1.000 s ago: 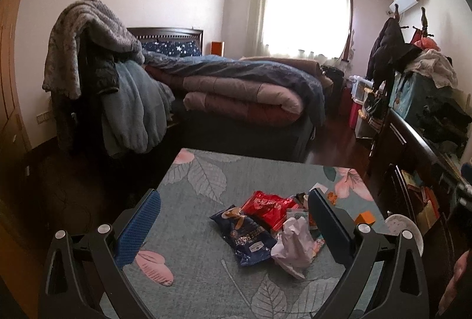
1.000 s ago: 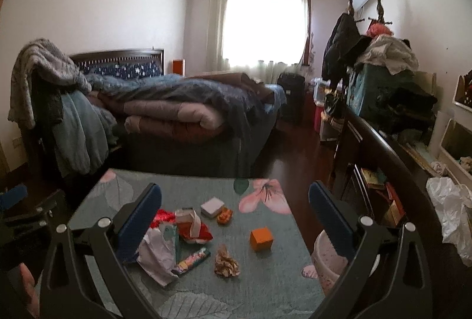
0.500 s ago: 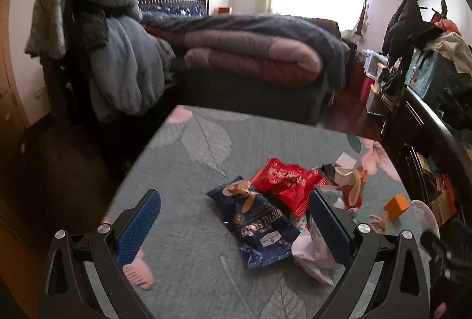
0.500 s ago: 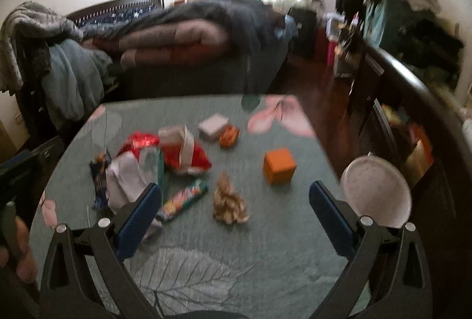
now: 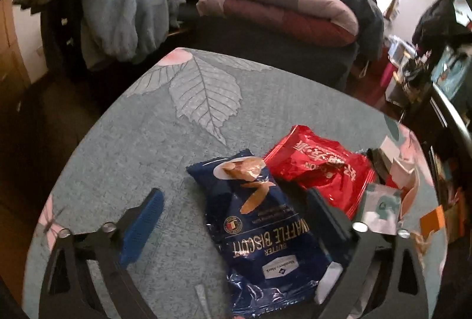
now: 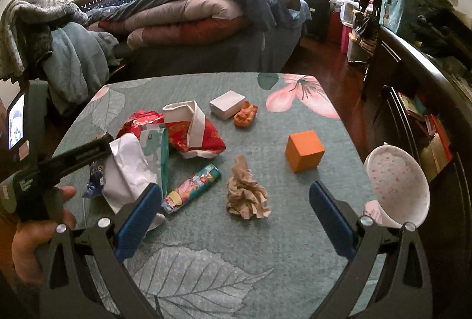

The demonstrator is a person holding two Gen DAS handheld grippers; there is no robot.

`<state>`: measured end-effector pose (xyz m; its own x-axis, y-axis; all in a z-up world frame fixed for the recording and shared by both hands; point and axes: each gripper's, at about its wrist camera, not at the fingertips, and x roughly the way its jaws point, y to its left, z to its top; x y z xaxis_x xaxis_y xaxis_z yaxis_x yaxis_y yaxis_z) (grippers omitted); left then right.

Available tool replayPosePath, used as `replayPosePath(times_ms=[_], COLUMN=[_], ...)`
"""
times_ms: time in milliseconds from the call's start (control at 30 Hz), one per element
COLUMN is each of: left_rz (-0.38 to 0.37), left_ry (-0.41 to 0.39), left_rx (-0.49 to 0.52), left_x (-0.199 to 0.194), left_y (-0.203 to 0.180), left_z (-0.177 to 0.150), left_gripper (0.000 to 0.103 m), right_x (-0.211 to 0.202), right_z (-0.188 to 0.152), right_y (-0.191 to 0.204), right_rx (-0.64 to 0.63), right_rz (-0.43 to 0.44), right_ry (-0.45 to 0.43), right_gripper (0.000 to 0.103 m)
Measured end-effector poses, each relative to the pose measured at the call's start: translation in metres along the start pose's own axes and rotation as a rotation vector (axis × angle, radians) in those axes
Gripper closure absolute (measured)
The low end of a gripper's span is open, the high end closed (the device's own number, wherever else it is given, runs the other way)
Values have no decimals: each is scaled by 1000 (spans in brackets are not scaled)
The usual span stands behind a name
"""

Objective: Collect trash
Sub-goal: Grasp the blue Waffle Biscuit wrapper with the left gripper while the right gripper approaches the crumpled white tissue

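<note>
My left gripper (image 5: 236,211) is open, low over the table, its jaws straddling a dark blue waffle biscuit bag (image 5: 259,230). A red snack bag (image 5: 321,168) lies just beyond it. My right gripper (image 6: 236,198) is open above the table, with a crumpled brown paper ball (image 6: 246,193) between its jaws. In the right wrist view lie a colourful candy tube (image 6: 191,189), white crumpled paper (image 6: 125,171), a red and white wrapper (image 6: 194,133), an orange cube (image 6: 303,151), a small white box (image 6: 227,104) and an orange scrap (image 6: 245,115).
The table wears a green leaf-print cloth (image 6: 236,274). A white bin with a pink-speckled liner (image 6: 396,186) stands off the table's right edge. A bed with heaped quilts (image 6: 191,15) is behind, a dark cabinet (image 6: 427,89) at right, clothes on a rack (image 5: 112,12) at left.
Both grippers have dropped down and forward towards the table. The left one has closed in over the blue biscuit bag; the right one now frames the brown paper ball.
</note>
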<state>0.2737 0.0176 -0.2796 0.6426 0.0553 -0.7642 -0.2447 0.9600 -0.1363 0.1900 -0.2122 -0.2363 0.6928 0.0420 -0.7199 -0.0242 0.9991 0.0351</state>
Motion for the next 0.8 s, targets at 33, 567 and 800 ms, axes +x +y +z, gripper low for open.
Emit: replayPosePath(times_ms=[33,567,800], left_rz=[0,-102,-124], left_ry=[-1,2,-66], left_rx=[-4,-60,-104], left_x=[0,-3,-36], left_y=[1,27,50], left_z=[0,-4,2], left_gripper=[24,92,92], right_x=[2,1,2], right_z=[0,-1,4], right_y=[2,39,68], right_rx=[0,-54,-106], right_rz=[6,79,135], right_ry=[6,17,-4], right_gripper=[3,4,4])
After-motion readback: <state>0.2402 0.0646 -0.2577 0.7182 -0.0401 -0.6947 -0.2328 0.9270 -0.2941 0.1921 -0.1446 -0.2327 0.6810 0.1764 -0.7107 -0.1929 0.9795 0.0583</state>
